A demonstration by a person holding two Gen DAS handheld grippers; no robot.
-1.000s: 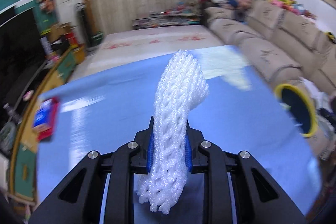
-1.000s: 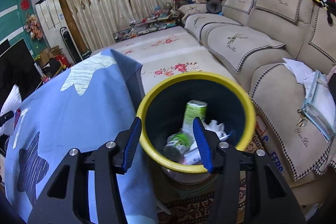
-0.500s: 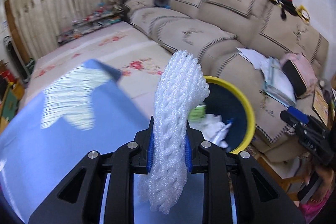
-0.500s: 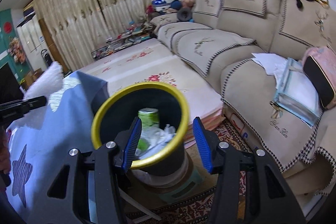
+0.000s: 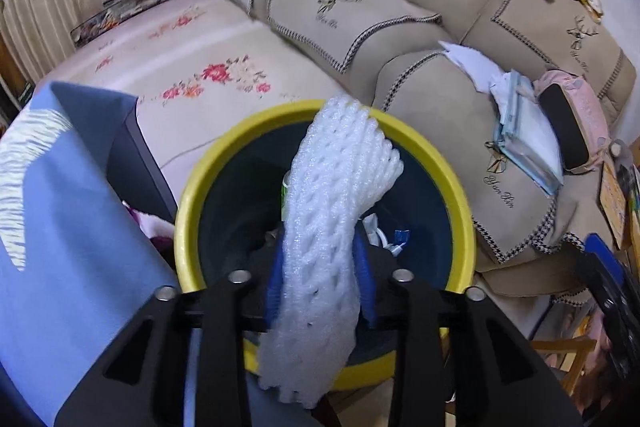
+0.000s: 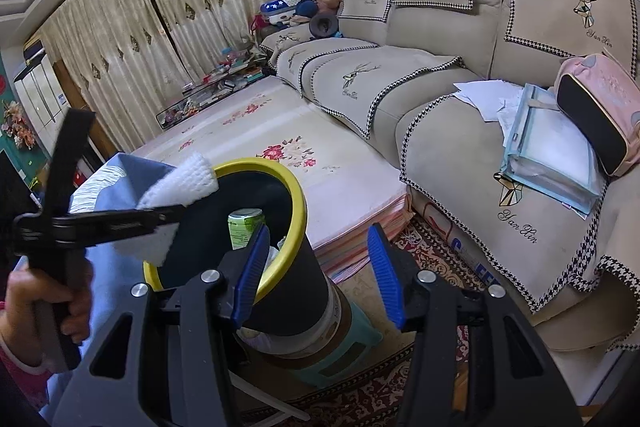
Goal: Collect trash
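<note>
I have two hand-held grippers: my left hand-held gripper (image 5: 320,275) has just been opening its jaws, now part-way apart, with the one white foam net (image 5: 332,227) still standing between the blue pads, right over the mouth of the one yellow-rimmed bin (image 5: 452,187). My right hand-held gripper (image 6: 320,267) is moderately open and holds nothing, just beside that bin. Inside I count one green can (image 6: 244,225) among white scraps, the blue-clothed surface (image 5: 60,207) alongside and the beige sofa (image 6: 460,75) beyond.
</note>
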